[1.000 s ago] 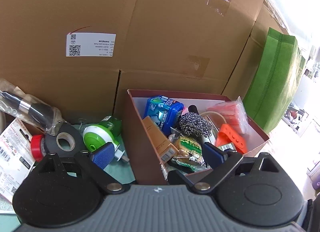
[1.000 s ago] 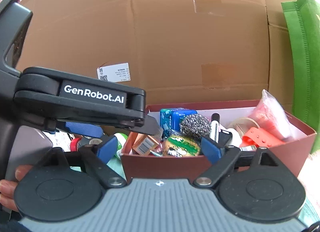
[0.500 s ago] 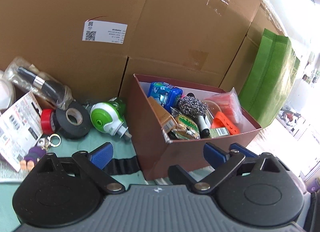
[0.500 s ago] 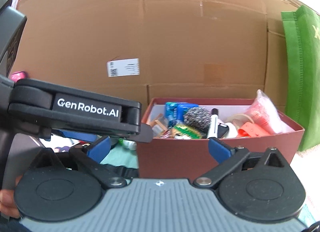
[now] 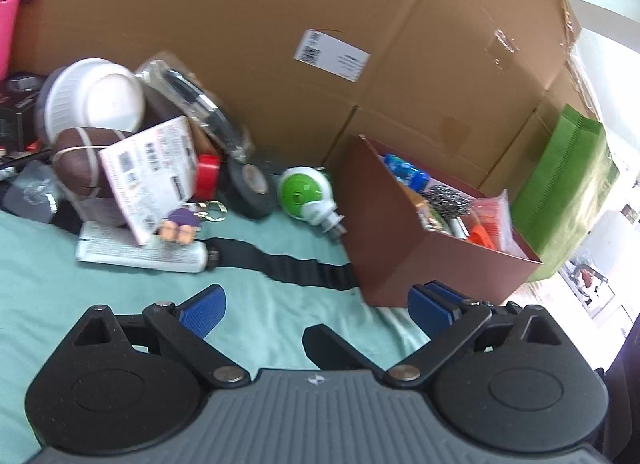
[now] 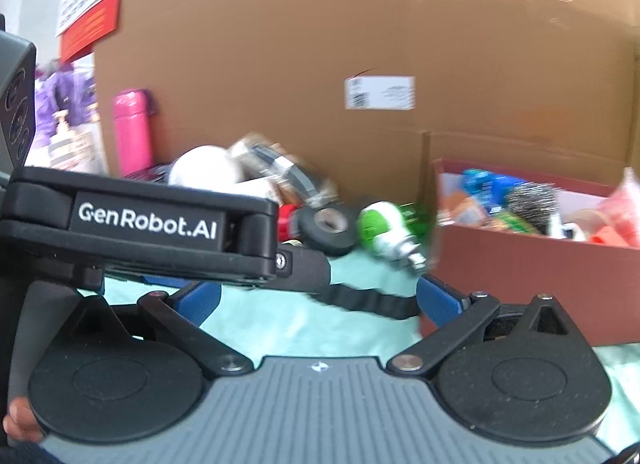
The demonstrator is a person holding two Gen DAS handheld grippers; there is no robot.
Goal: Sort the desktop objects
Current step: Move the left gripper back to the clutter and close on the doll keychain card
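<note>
A dark red box [image 5: 404, 248] holds several sorted items, among them a steel scourer [image 5: 450, 199] and a blue pack. It also shows in the right wrist view [image 6: 520, 268]. Left of it on the teal cloth lie a green-and-white gadget [image 5: 306, 193], a black tape roll [image 5: 252, 183], a red cap [image 5: 208, 175], a white tube [image 5: 140, 250], a purple keychain figure [image 5: 180, 223] and a black strap [image 5: 280, 262]. My left gripper [image 5: 316, 310] is open and empty above the cloth. My right gripper [image 6: 318, 300] is open and empty, with the left gripper's body [image 6: 140, 223] crossing in front of it.
Large cardboard boxes [image 5: 320, 43] wall off the back. A green bag [image 5: 560, 183] stands right of the red box. At the far left lie a brown ball [image 5: 76, 159], a white bowl [image 5: 96, 95], a printed card [image 5: 148, 175] and a pink bottle [image 6: 132, 131].
Both grippers have pulled back and swung left away from the red box. The clutter left of the box has come into view. Both grippers stay open and empty.
</note>
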